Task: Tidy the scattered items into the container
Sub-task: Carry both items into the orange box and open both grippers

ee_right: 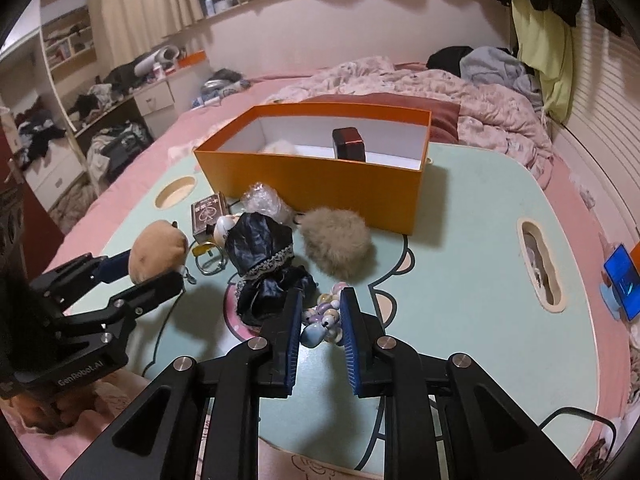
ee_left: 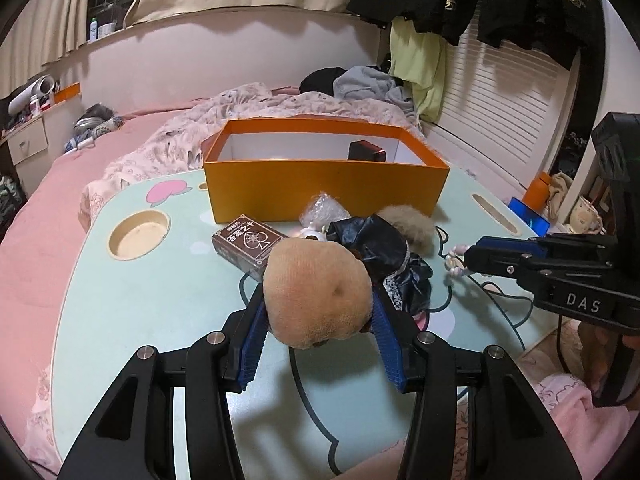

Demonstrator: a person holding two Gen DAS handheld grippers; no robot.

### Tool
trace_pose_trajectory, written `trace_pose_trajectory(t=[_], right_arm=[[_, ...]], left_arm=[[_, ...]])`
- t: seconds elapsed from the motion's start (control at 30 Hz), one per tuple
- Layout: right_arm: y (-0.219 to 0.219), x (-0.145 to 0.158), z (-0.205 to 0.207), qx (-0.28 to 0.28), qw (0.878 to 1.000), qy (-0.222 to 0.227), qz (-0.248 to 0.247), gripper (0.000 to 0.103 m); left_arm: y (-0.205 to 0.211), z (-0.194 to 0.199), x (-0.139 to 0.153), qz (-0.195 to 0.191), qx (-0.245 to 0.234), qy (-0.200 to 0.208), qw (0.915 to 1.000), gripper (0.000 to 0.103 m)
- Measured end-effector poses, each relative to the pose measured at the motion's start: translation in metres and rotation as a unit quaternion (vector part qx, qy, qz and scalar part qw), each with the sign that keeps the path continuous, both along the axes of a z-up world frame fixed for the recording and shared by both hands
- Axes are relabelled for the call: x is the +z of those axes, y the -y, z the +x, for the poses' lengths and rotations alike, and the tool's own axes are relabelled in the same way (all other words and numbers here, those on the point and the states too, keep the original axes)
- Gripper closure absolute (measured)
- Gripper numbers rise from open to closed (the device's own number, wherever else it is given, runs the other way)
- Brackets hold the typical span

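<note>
1. Plush (ee_left: pixel 318 288) is a tan, rounded toy, clamped between the blue pads of the left gripper (ee_left: pixel 320 312), which tilts downward over the mint table (ee_left: pixel 140 300); the jaws stand partly apart, pressed against its sides
2. Beads (ee_right: pixel 322 316), a pastel cluster, sit between the pads of the right gripper (ee_right: pixel 322 320), whose jaws are nearly closed on them; this gripper also angles down toward the table
3. In the left view the right gripper comes in from the right edge, level with the beads at its tip
4. Box (ee_left: pixel 324 184), orange and open-topped, stands at the table's far side with a dark case (ee_right: pixel 349 143) upright inside
5. Card pack (ee_left: pixel 250 246), dark cloth (ee_right: pixel 260 258), fur ball (ee_right: pixel 336 246) and crinkled bag (ee_right: pixel 264 200) lie scattered on the table in front of the box
</note>
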State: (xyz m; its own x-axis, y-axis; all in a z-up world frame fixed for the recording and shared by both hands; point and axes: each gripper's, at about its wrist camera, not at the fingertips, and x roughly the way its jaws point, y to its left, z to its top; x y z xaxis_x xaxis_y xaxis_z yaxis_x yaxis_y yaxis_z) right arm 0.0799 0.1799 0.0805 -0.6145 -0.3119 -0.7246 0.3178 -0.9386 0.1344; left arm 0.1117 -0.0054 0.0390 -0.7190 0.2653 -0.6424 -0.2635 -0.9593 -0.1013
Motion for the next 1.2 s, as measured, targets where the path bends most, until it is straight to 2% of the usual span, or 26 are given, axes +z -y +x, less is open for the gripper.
trace_pose_trajectory(t=[0.37,0.47,0.63,0.8,0.93,1.07,1.2], right_arm=[[0.003,0.003,-0.003,0.001,1.000,0.002,-0.003,0.084],[0.005,0.009,-0.007,0.001,1.000,-0.005,-0.008,0.084],[0.011,0.021,-0.024,0.009,1.000,-0.009,-0.016,0.084],[0.012,0.041,-0.047,0.006,0.999,-0.024,-0.027,0.084],[0.011,0.056,-0.071,-0.002,0.999,-0.039,-0.029,0.084],[0.009,0.064,-0.100,-0.014,0.999,-0.046,-0.022,0.084],[0.009,0.058,-0.130,-0.021,0.999,-0.034,-0.011,0.084]], left_arm=[[-0.001,-0.003,0.000,0.002,-0.004,0.007,1.0000,0.053],[-0.003,-0.007,0.005,-0.001,-0.010,0.007,0.9999,0.053],[-0.007,-0.022,0.021,0.016,-0.030,0.002,0.9994,0.053],[-0.007,-0.052,0.046,0.032,-0.032,-0.016,0.9988,0.053],[-0.009,-0.082,0.057,0.029,-0.025,-0.024,0.9990,0.053],[-0.007,-0.116,0.058,0.036,-0.020,-0.015,0.9991,0.053],[-0.008,-0.145,0.052,0.037,-0.013,0.002,0.9992,0.053]])
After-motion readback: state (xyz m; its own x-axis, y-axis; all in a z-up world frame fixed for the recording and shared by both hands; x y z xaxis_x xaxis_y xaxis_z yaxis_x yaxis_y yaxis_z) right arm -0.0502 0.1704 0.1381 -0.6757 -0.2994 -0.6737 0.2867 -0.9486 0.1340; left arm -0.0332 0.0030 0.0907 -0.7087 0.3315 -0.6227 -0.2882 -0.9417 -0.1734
